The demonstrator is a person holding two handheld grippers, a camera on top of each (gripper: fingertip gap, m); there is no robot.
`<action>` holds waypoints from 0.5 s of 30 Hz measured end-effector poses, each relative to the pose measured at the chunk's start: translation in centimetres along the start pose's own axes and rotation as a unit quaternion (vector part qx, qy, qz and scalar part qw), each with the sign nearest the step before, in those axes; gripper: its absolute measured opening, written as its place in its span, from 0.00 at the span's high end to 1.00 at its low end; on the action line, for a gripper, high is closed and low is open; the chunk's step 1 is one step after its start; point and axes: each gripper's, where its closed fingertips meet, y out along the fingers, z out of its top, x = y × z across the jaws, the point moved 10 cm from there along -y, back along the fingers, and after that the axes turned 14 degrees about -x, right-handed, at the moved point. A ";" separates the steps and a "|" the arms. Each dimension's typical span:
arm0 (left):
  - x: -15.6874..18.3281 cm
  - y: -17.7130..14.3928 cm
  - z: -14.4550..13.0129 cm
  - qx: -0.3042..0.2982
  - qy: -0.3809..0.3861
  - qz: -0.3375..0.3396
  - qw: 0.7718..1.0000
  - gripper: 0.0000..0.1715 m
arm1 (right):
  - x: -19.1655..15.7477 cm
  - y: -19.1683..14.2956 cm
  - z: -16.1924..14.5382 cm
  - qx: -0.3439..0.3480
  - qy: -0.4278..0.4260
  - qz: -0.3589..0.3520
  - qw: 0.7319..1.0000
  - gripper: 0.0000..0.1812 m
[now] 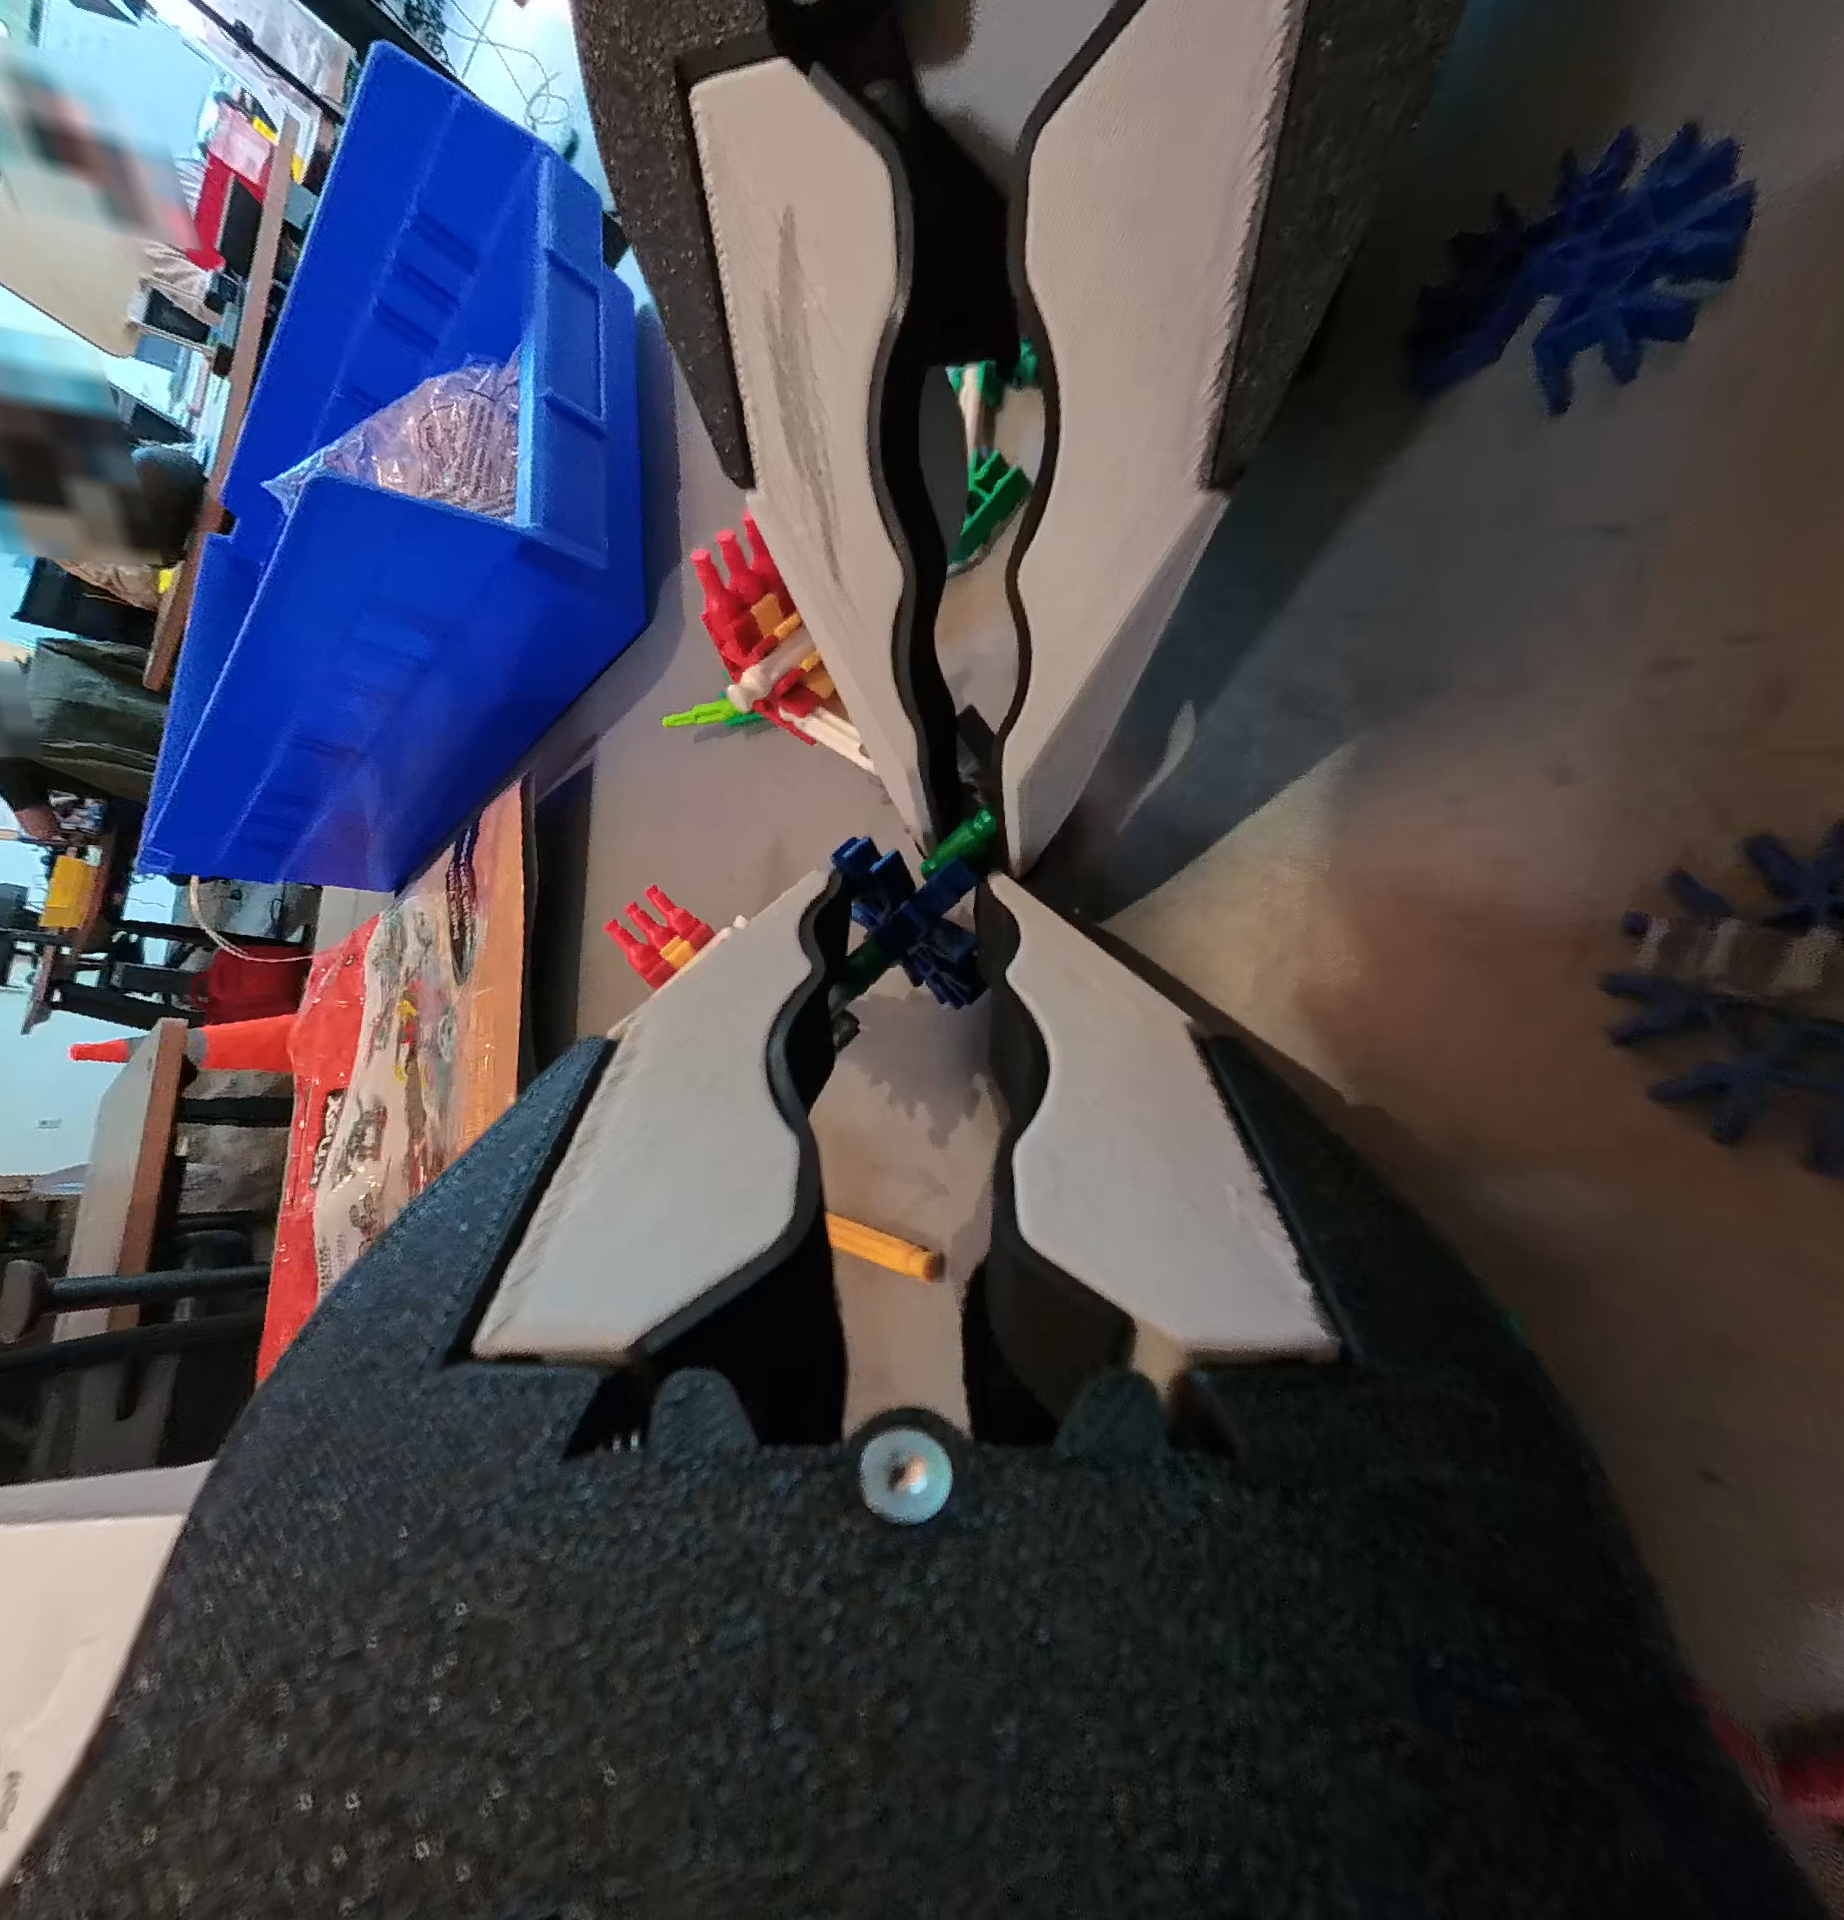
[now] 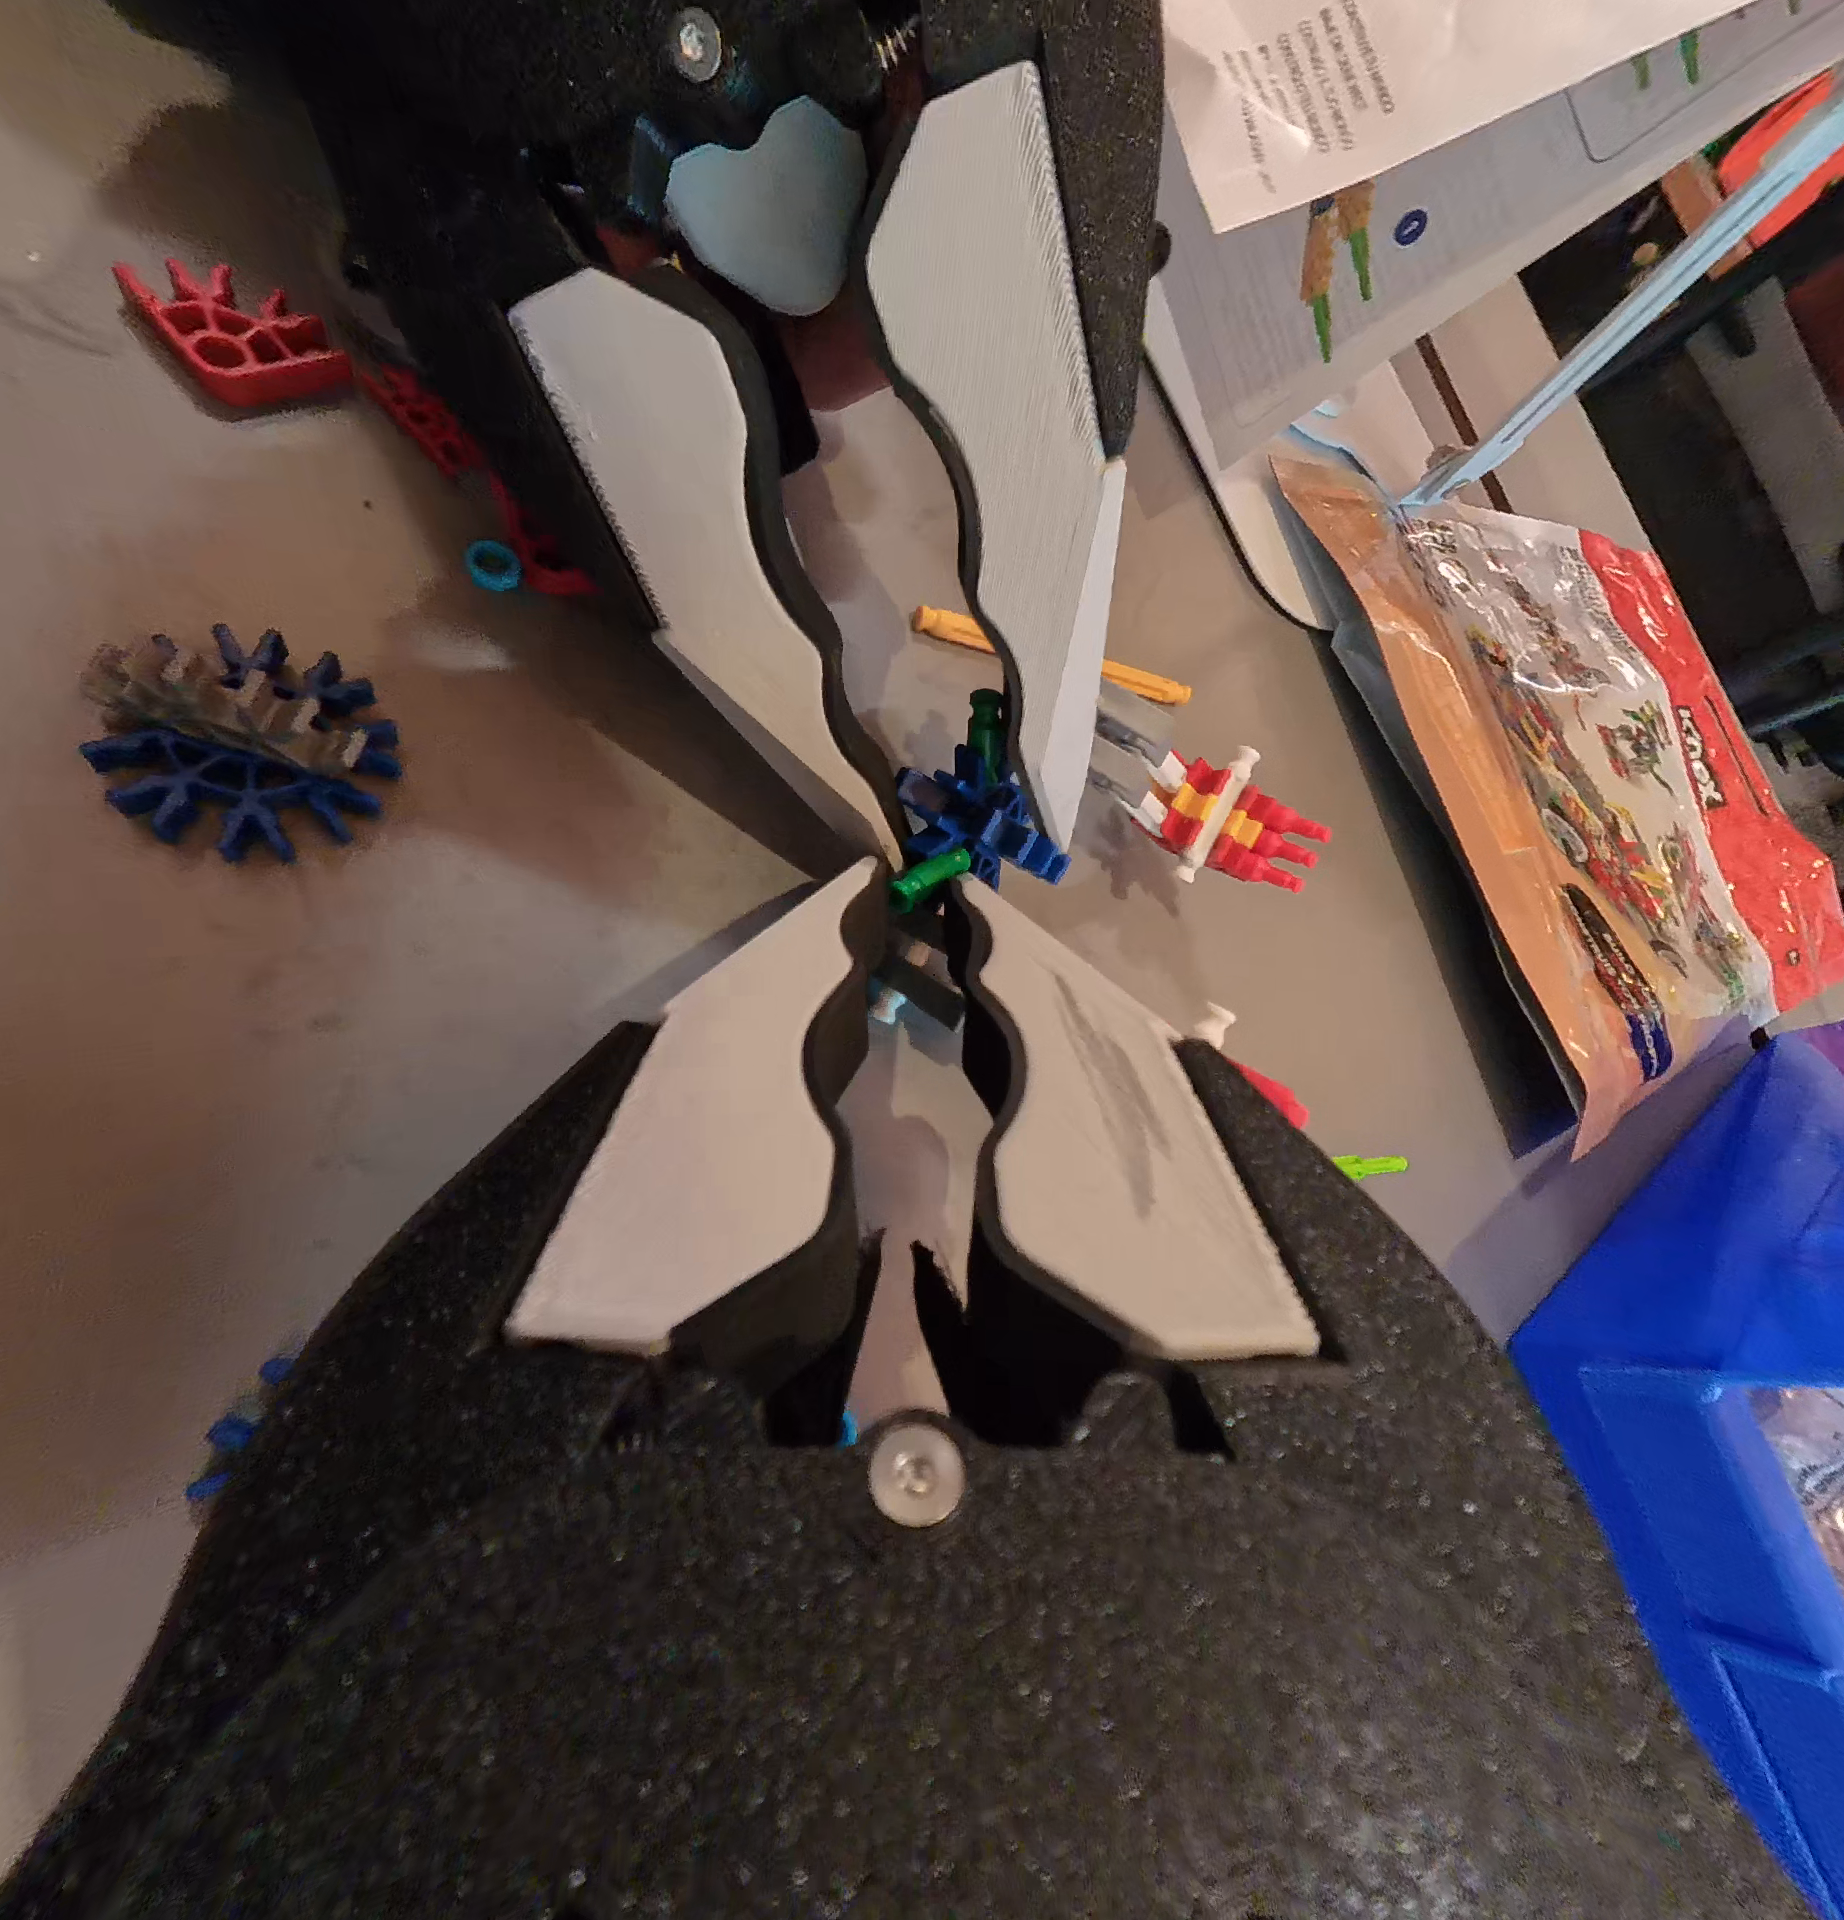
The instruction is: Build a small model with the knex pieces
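Blue snowflake connector [image 1: 913, 925] sits clamped in the left gripper [image 1: 913, 894], jaws closed down on it, held above the grey table [image 1: 1417, 727]. Green rod [image 1: 957, 836] pokes from the connector; the right gripper [image 2: 913, 883] comes in tip to tip, jaws nearly together and pinching that rod's end, though blur makes the contact hard to confirm. A second green rod [image 2: 985, 717] sticks out of the connector's far side.

On the table just beyond: yellow rod [image 2: 1146, 681], red-white-yellow bundle [image 2: 1235, 821], further out a red connector [image 2: 237, 338], a stack of blue and grey snowflake pieces [image 2: 237, 743]. Printed parts bag [image 2: 1583, 769], paper sheets [image 2: 1344, 166] and blue bin [image 1: 398, 499] line the table edge.
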 end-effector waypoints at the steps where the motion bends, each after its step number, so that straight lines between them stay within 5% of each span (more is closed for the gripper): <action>1: -0.1 0.0 -0.1 0.000 -0.003 -0.004 1.000 0.87 | 0.0 0.0 0.0 0.001 -0.001 -0.003 1.000 0.95; 15: -0.2 -0.5 -0.5 0.002 0.014 -0.014 1.000 0.86 | 0.0 -0.1 0.1 0.017 0.003 -0.007 1.000 0.96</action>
